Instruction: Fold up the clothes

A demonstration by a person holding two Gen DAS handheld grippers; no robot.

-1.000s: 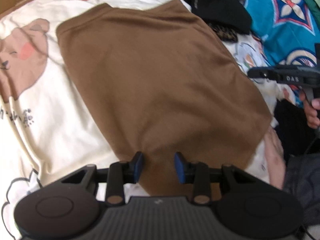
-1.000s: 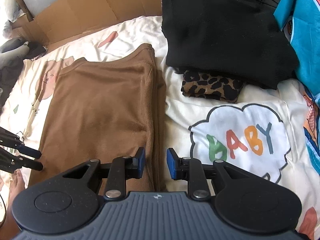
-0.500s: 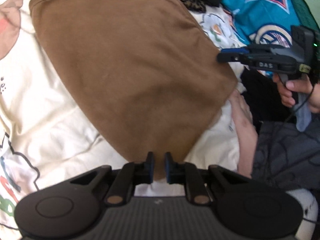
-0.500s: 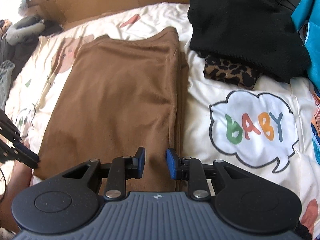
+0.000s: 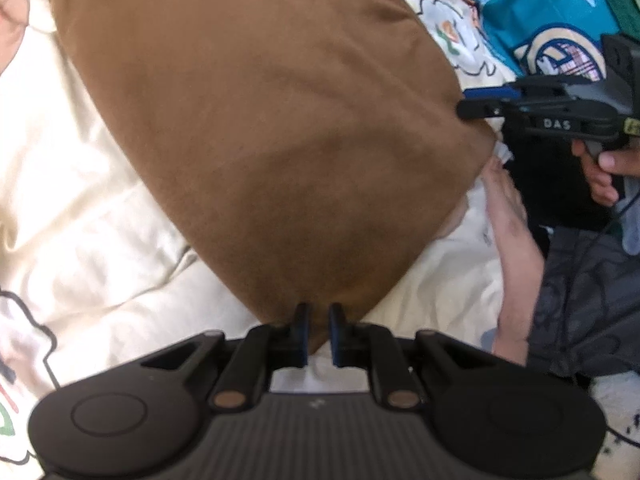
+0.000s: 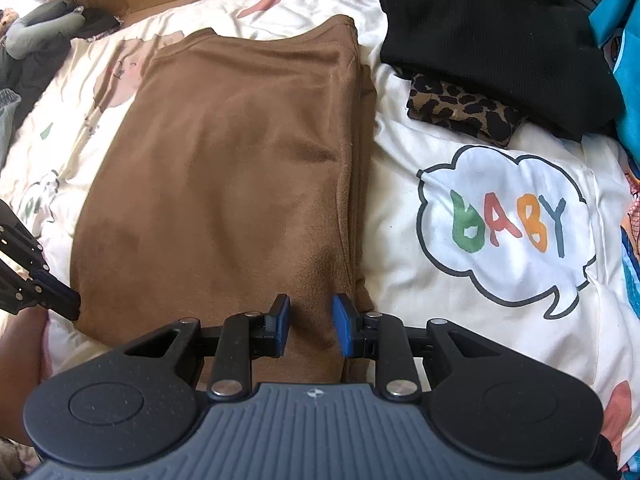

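A: Across the middle of the bed point(image 6: 400, 136) lies the brown garment point(image 6: 240, 168), folded lengthwise, its doubled edge toward the black clothes point(image 6: 496, 28) and leopard-print piece point(image 6: 460, 112) at the far right corner.

B: And the grips?

A: The left gripper point(image 5: 318, 332) has its jaws nearly together on the near left corner of the cloth. The right gripper point(image 6: 312, 328) has its jaws apart, straddling the near hem by the doubled edge, not yet pinching.

B: What could spoil the fold?

A: I'd say the left jaws may hold only the top layer, so a lift would peel the layers apart. If the right jaws close short of the hem, one corner rises alone and the cloth skews.

B: Anything else?

A: Possibly the bed cover gets pinched with the cloth and drags along.
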